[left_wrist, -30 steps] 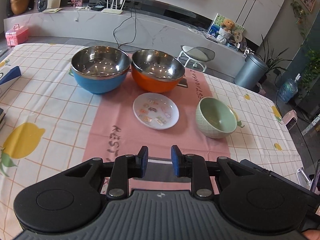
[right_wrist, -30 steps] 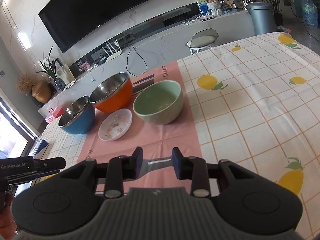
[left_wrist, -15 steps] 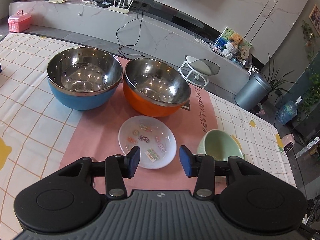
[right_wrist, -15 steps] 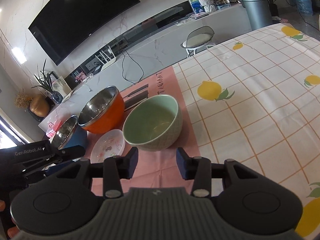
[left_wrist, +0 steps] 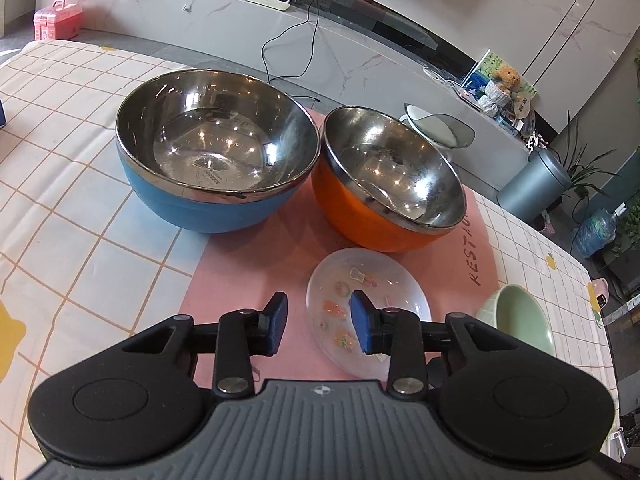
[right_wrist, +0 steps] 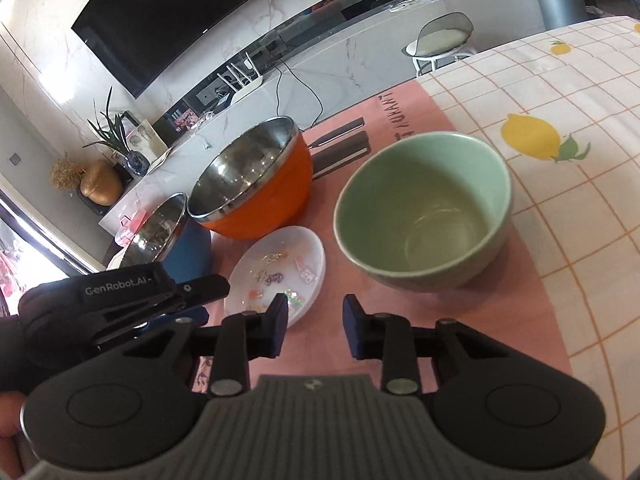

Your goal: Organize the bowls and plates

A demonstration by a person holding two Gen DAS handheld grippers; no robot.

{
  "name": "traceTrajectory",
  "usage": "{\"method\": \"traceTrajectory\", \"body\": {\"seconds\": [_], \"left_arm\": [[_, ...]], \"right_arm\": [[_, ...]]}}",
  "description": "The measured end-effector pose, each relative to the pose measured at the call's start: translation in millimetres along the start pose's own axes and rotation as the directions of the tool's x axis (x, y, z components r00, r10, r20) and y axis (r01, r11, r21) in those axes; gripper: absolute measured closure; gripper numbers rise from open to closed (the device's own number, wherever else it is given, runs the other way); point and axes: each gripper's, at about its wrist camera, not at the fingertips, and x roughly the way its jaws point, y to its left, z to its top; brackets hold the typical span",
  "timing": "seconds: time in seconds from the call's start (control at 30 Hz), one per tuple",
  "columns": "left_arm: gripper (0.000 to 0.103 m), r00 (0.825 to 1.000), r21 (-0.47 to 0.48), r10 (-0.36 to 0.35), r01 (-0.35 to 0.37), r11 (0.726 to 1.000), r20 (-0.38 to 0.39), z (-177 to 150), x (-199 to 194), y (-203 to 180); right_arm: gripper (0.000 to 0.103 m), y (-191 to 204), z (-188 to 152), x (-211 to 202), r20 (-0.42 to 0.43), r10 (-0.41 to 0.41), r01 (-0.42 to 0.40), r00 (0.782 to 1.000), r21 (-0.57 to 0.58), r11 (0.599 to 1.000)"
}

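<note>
A blue steel-lined bowl (left_wrist: 216, 160) and an orange steel-lined bowl (left_wrist: 388, 184) stand side by side on a pink placemat (left_wrist: 248, 264). A small clear plate with stickers (left_wrist: 368, 312) lies in front of the orange bowl. A green ceramic bowl (left_wrist: 520, 320) stands at the right. My left gripper (left_wrist: 318, 326) is open, its right finger over the plate's near left part. In the right wrist view my right gripper (right_wrist: 314, 328) is open, just short of the green bowl (right_wrist: 424, 216) and the plate (right_wrist: 280, 272). The left gripper's body (right_wrist: 120, 300) shows at the left.
The table has a checked lemon-print cloth (left_wrist: 60, 216). Behind it runs a marble counter (left_wrist: 240, 20) with cables and a router. A stool (left_wrist: 438, 128) and a grey bin (left_wrist: 536, 184) stand beyond the table's far edge.
Both grippers have moved forward toward the dishes and opened wider. The left one has swung left and now reaches over the plate; the right one has closed in on the green bowl.
</note>
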Motion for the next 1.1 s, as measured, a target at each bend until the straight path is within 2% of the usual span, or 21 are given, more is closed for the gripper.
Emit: {"method": "traceTrajectory", "body": {"seconds": [0.17,0.43,0.57,0.77,1.1], "left_arm": [[0.071,1.000,0.008,-0.013,0.013,1.000,-0.016,-1,8,5],[0.093,1.000,0.035,-0.010,0.011,0.999,-0.025,-2,13,2],[0.098,1.000,0.057,0.010,-0.009,0.998,-0.019,-4,12,-1],[0.099,1.000,0.068,0.007,-0.007,0.998,-0.004,-7,-4,-3],[0.099,0.999,0.071,-0.005,0.002,0.997,0.036,-22,-72,-4]], "right_arm": [[0.081,1,2,15,0.001,-0.019,0.019,1.000,0.013,1.000],[0.091,0,4,26,-0.010,-0.022,0.022,1.000,0.026,0.999],[0.095,3,3,27,-0.014,-0.025,0.025,1.000,0.019,0.999],[0.097,8,3,19,-0.017,-0.035,0.035,0.999,0.011,0.999],[0.098,27,-12,-27,-0.011,-0.008,0.008,1.000,-0.005,1.000]]}}
